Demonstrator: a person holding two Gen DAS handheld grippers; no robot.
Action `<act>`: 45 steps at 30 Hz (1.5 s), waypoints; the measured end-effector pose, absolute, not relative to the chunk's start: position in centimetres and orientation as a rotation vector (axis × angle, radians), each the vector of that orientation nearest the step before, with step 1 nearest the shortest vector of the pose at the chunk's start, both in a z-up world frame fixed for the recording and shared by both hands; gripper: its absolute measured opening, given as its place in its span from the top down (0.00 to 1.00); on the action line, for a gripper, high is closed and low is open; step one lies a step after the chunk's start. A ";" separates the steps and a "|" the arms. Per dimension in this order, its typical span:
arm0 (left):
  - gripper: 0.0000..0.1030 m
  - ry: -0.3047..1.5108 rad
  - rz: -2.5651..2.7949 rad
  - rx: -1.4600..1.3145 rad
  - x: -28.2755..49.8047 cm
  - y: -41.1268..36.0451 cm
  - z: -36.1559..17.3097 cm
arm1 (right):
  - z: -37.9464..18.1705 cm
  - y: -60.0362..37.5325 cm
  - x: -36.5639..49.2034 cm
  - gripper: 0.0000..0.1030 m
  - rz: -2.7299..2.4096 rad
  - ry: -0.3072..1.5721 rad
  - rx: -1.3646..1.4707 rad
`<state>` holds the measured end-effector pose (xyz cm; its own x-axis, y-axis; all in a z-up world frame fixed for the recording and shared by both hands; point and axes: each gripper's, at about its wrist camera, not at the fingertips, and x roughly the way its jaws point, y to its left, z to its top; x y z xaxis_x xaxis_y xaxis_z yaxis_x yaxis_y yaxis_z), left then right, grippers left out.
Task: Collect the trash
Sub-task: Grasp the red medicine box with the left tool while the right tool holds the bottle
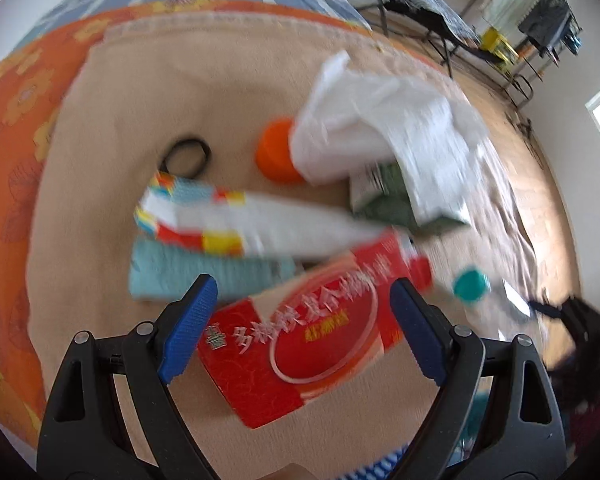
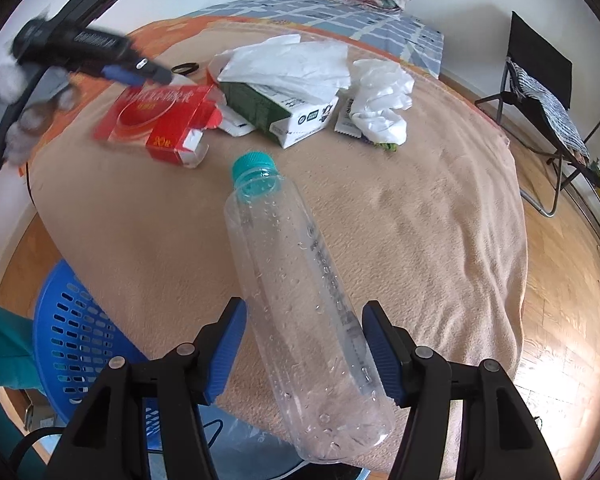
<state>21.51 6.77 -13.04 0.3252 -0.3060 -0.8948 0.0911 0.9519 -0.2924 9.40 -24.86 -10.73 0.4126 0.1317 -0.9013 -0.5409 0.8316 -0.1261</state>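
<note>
One clear bottle (image 2: 300, 300) in right claw (image 2: 304, 356), cap pointing away

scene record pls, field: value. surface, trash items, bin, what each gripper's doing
surface: beige blanket on a bed
right gripper: jaws shut on clear bottle, teal cap pointing away
left gripper: jaws open, above red box, not gripping
other trash: white plastic bag over green-and-white carton, crumpled white bag, orange cap
bin: blue basket on the floor beside the bed
</note>
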 end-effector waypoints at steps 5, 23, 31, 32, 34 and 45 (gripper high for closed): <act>0.12 1.267 -0.309 -0.137 18.8 5.1 -13.4 | -11.1 -25.4 9.9 0.40 0.419 1.094 -0.404; 0.14 1.247 -0.196 0.269 16.0 -2.0 -15.7 | -12.0 -23.9 11.4 0.38 0.416 1.131 -0.379; 0.17 1.176 -0.206 0.214 14.3 -2.0 -13.0 | -11.2 -24.2 10.5 0.41 0.444 1.111 -0.355; 0.17 1.166 -0.207 0.218 14.1 -2.2 -12.7 | -11.0 -24.2 10.3 0.41 0.445 1.102 -0.352; 0.17 1.147 -0.203 0.220 13.5 -2.3 -11.8 | -10.4 -24.4 9.7 0.42 0.446 1.082 -0.334; 0.17 1.064 -0.175 0.126 9.5 -1.0 -7.4 | -9.0 -24.6 8.3 0.44 0.466 1.031 -0.314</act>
<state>9.49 -0.96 -7.36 0.4735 -0.0821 -0.8769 0.2032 0.9790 0.0181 8.26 -24.59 -8.97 0.4304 0.2221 -0.8749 -0.5104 0.8593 -0.0329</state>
